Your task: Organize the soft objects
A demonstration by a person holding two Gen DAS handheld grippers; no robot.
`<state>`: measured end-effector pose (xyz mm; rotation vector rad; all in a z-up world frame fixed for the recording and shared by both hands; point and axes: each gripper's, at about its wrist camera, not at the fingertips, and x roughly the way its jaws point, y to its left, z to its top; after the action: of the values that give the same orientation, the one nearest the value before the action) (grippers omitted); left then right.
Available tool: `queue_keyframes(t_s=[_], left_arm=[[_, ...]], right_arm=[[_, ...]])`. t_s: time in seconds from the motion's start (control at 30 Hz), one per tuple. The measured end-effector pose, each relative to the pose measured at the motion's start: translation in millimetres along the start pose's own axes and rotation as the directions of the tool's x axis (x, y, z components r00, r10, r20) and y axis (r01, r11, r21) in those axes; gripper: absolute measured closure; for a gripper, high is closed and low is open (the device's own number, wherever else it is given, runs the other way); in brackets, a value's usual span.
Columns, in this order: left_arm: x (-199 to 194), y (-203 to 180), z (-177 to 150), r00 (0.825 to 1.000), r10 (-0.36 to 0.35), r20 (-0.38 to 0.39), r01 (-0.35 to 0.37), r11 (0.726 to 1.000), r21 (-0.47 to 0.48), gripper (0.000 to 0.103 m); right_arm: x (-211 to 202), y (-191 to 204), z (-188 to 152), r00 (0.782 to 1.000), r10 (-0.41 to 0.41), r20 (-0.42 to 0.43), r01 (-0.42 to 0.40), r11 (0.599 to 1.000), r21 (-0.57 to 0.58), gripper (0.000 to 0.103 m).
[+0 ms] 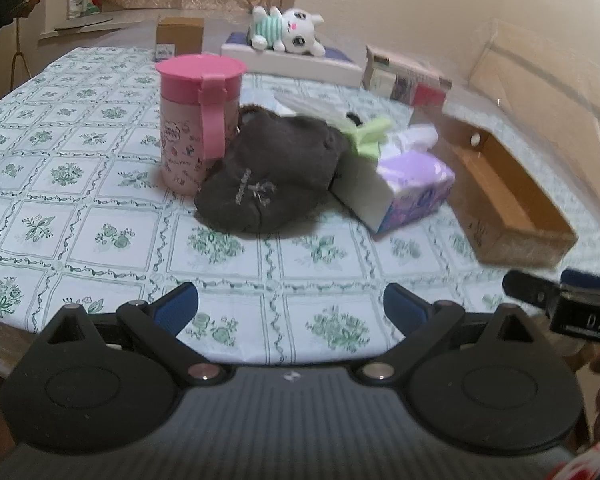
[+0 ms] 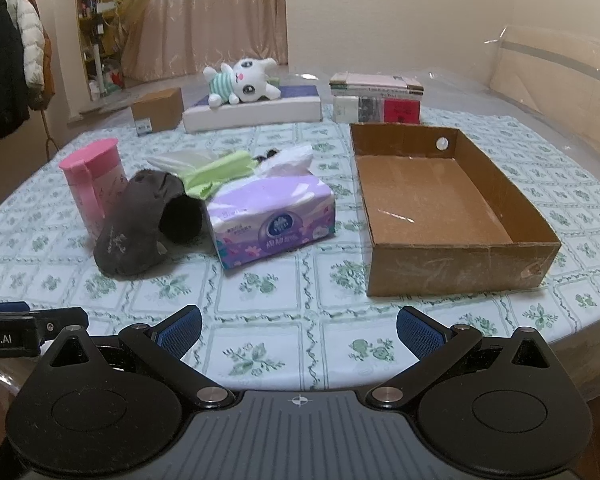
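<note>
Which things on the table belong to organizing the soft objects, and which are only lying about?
For the job:
dark slipper
green cloth
plush toy
tissue pack
cardboard box

Lying about:
pink cup
stacked books
small brown box

Green cloth (image 2: 216, 174) partly hidden behind tissue pack (image 2: 272, 220).

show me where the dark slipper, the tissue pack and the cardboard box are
slipper (image 2: 128, 240): right wrist view, on its dark upper.
tissue pack (image 2: 272, 216): right wrist view, on its purple front face.
cardboard box (image 2: 452, 268): right wrist view, on its near outer wall.
</note>
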<state>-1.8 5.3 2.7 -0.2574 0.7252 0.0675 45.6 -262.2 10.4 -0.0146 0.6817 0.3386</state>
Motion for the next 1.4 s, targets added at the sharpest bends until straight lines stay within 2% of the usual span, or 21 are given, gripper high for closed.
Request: queue_keyframes(t_s=[0.13,0.23,0.47,0.63,0.77,1.0,1.2,1.27,1.37,1.4], left_arm=[[-2.3,9.9,6.5,0.997,-0.056,0.047,0.058,0.998,-0.038,0.005],[2.3,13.2,14.1,0.997,-0.055,0.061,0.056,0.998,-0.018,0.005],[24.3,13.4,32.3,0.996,-0.008,0.087,-0.004,0.990,0.140,0.005],[53.7,10.1,38.8,0.996,-0.007,0.084,-0.014,0.968,0.250,0.007],[79.5,5.7,41.0,0.998,-0.014,0.065,-0.007,0.953,0.302,0.009],[115.3,0.2,43.1,0.999,0.005,0.049,-0.020,0.948,0.316,0.016],[131.6,0.0,48.7,0.997,0.029,0.071,-0.048,0.956,0.290,0.020],[133.1,-1.4,50.7,0.996,0.036,0.085,-0.059,0.955,0.289,0.025],[134.2,-1.8,52.9,0.994,0.042,0.096,-0.067,0.960,0.273,0.044],[134.0,-1.4,53.5,0.994,0.042,0.097,-0.067,0.963,0.263,0.055]], right_arm=[[-1.4,6.5,0.4,0.999,0.018,0.029,-0.017,0.999,-0.032,0.000],[2.7,11.7,3.0,0.999,0.017,0.031,-0.015,0.998,-0.053,0.000],[19.8,12.6,18.8,0.997,0.058,0.043,-0.056,0.997,-0.058,0.000],[41.8,12.1,28.9,0.997,0.057,0.042,-0.053,0.994,-0.093,0.000],[60.8,9.8,37.0,0.997,0.066,0.041,-0.061,0.993,-0.104,0.001],[90.9,5.0,55.2,0.996,0.072,0.046,-0.066,0.992,-0.108,0.001],[108.7,1.7,56.0,0.997,0.076,0.023,-0.074,0.993,-0.097,0.001],[112.1,0.7,54.2,0.997,0.077,0.015,-0.076,0.993,-0.092,0.001],[114.6,0.0,50.6,0.997,0.074,0.008,-0.073,0.993,-0.088,0.001],[115.0,-0.7,49.8,0.997,0.073,0.007,-0.072,0.994,-0.085,0.001]])
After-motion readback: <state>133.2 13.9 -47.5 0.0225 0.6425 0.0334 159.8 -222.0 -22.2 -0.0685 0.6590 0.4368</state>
